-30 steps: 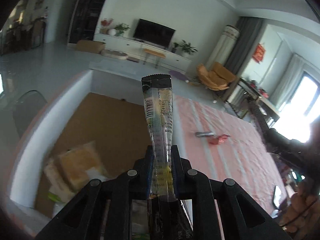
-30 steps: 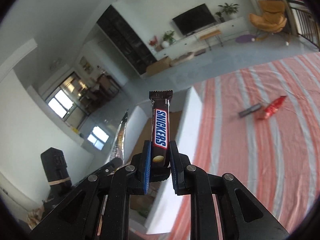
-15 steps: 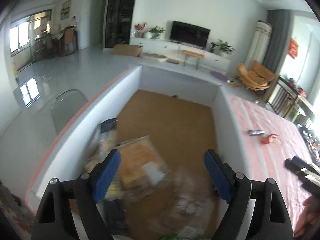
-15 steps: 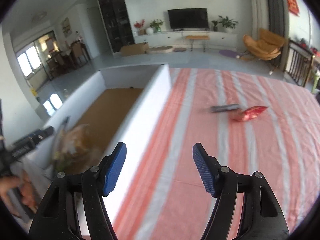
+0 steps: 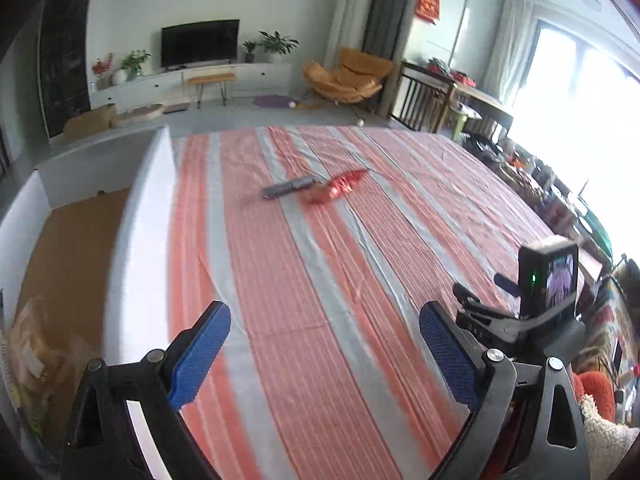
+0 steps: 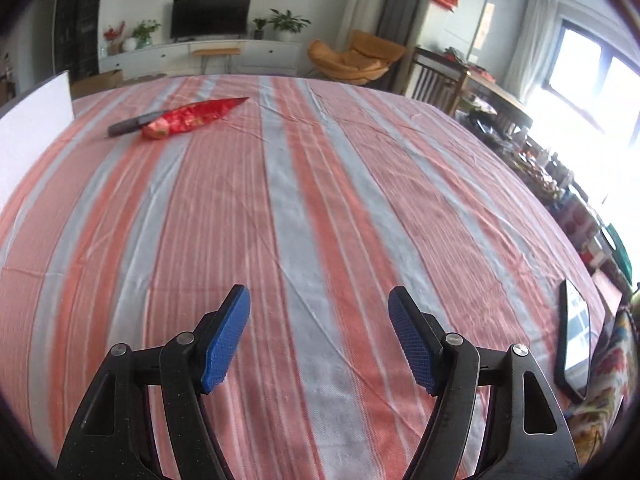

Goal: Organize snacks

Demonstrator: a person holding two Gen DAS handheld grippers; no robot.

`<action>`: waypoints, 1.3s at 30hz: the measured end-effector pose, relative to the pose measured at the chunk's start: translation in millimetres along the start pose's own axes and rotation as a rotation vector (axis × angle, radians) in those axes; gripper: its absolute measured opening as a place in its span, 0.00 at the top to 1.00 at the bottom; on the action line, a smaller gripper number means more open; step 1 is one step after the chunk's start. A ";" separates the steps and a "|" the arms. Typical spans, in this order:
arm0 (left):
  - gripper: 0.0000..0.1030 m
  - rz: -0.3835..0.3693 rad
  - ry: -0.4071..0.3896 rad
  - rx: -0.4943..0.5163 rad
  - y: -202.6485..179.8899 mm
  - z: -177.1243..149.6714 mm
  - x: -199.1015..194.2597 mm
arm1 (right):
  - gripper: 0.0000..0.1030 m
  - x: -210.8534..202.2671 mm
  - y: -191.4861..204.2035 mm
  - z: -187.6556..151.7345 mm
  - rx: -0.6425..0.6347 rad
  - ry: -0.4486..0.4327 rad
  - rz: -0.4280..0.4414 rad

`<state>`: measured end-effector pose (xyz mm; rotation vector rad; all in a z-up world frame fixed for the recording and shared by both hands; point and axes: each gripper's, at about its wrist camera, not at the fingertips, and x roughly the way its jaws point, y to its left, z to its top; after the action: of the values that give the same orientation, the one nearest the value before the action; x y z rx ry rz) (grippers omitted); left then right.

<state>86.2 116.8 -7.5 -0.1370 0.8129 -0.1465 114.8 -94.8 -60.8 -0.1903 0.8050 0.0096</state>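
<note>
Left gripper (image 5: 324, 354): jaws stand wide apart and have just been opening; nothing lies between the blue pads (image 5: 200, 354); it points down over the near part of the tablecloth.
Right gripper (image 6: 318, 338): jaws stand wide, with nothing between them; only striped cloth shows in the gap. Its body and camera also appear at the right edge of the left wrist view.
Tablecloth (image 6: 320, 184): red and grey stripes, spread flat over the whole working surface.
Red snack packet (image 6: 192, 117): long, pointed, shiny wrapper lying flat on the tablecloth at the far left, well apart from both grippers.
Grey snack bar (image 6: 130, 124): dark, slim wrapper lying just left of the red snack packet and touching or overlapping its near end; which one cannot be told.
Box (image 5: 136, 216): white walls and brown floor, standing along the left edge of the tablecloth.
Box contents (image 5: 34, 354): yellowish wrapped snacks in the near left corner; details are blurred.
Tablet (image 6: 576, 344): dark, flat device at the near right edge of the tablecloth, screen lit.
Background: television, plants and orange chair at the far wall.
</note>
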 end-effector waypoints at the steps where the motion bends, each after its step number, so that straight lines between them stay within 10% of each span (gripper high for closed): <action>1: 0.08 -0.011 0.027 0.014 -8.1 -1.4 9.6 | 0.28 -2.3 1.7 2.7 0.003 -0.018 0.008; 10: 0.08 -0.006 0.197 0.122 -54.8 4.7 55.4 | 0.27 7.7 5.0 -8.4 -0.023 0.003 0.056; 24: 0.08 0.155 0.289 0.089 2.2 130.2 170.6 | 0.23 23.5 -6.8 -13.2 0.061 0.074 0.150; 39: 0.08 0.281 0.297 0.216 22.6 171.0 247.8 | 0.16 21.9 -5.0 -13.0 0.059 0.085 0.165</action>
<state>380.9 105.0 -71.7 0.2075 1.0965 0.0129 121.1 -103.4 -84.5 -0.0685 0.9025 0.1338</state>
